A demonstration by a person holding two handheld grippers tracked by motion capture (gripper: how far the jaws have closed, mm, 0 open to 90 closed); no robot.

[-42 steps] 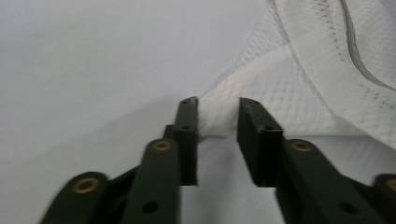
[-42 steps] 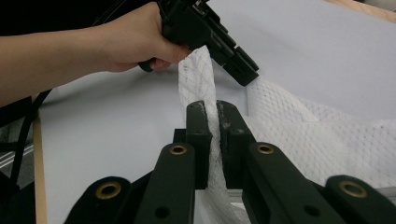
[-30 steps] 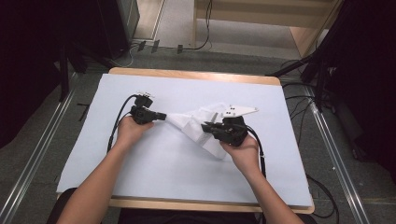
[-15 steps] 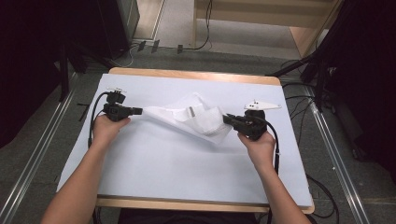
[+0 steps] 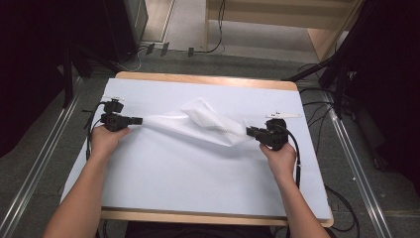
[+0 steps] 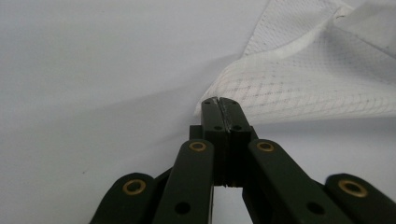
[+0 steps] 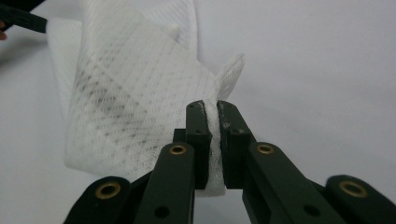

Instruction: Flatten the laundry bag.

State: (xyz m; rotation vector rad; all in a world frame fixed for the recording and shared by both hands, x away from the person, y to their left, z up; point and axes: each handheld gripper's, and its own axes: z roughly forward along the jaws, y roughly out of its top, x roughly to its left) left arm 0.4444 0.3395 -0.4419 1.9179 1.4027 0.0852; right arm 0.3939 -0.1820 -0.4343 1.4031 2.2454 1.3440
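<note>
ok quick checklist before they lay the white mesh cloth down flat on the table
1. Left gripper clamped on the cloth's corner: ok.
2. Right gripper clamped on the other end: ok.
3. White mesh cloth stretched between the two grippers: ok.
4. Cloth free of twists: not ok, a fold bunches up in the middle.
5. Bare white table cover below for laying it: ok.
6. Which cloth face is up: cannot tell.

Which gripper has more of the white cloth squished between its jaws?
The right gripper. A thick fold of the white mesh cloth fills the gap between its jaws, while the left gripper pinches only a thin corner, its jaws pressed almost flat together.
</note>
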